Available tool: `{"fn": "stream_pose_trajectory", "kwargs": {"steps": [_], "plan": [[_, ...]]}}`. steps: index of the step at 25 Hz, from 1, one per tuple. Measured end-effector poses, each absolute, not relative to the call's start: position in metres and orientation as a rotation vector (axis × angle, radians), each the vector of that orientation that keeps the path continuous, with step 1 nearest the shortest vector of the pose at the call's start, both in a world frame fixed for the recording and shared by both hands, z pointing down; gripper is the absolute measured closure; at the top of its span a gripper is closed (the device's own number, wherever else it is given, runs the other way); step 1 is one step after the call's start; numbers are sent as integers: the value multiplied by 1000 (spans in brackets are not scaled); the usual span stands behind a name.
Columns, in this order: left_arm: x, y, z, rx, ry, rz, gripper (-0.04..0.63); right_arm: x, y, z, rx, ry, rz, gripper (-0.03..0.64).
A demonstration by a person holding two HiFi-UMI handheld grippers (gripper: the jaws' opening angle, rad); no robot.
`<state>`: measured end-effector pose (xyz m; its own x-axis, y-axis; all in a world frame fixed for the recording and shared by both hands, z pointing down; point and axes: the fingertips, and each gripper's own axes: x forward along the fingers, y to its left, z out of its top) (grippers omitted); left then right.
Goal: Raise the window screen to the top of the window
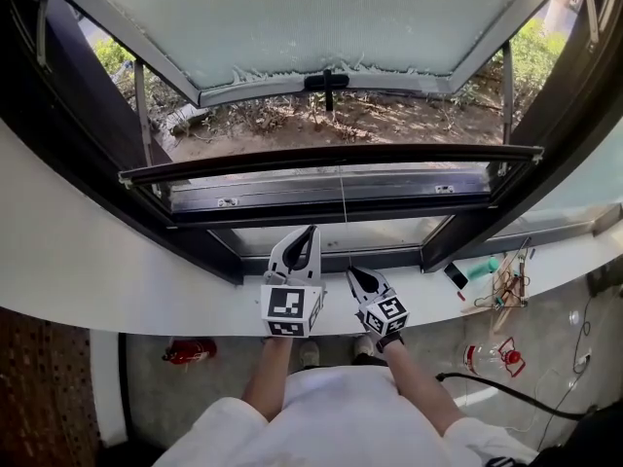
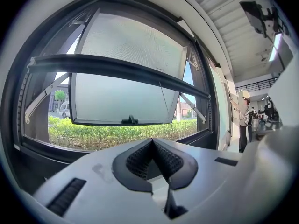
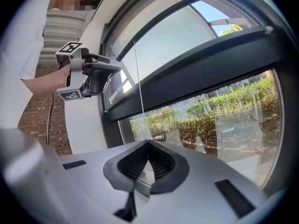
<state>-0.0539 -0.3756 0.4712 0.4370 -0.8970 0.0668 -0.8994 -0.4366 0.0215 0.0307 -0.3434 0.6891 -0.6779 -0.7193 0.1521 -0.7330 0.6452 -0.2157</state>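
Note:
The window screen's dark bottom bar (image 1: 331,159) spans the window opening well below the top; it also shows in the left gripper view (image 2: 117,66) and the right gripper view (image 3: 210,64). A thin pull cord (image 1: 343,207) hangs from the bar's middle. It runs down to my right gripper (image 1: 352,274), which is shut on it, and the cord (image 3: 138,83) leads straight to those jaws. My left gripper (image 1: 311,232) is shut and holds nothing. It sits just left of the cord, near the lower frame, and the right gripper view shows it (image 3: 117,68) too.
Beyond the bar, the frosted outer sash (image 1: 321,17) is tilted open over dry ground and hedges. A white sill (image 1: 117,280) curves below the frame, with small tools (image 1: 501,285) at its right. On the floor lie a red extinguisher (image 1: 190,350) and a bottle (image 1: 492,356).

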Motion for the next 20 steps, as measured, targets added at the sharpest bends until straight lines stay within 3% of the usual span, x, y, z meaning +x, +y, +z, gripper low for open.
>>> {"fn": "stream_pose_trajectory", "kwargs": {"steps": [20], "plan": [[-52, -375, 479, 2614, -1625, 84, 594, 27, -345, 677, 1245, -2823, 354, 614]]}}
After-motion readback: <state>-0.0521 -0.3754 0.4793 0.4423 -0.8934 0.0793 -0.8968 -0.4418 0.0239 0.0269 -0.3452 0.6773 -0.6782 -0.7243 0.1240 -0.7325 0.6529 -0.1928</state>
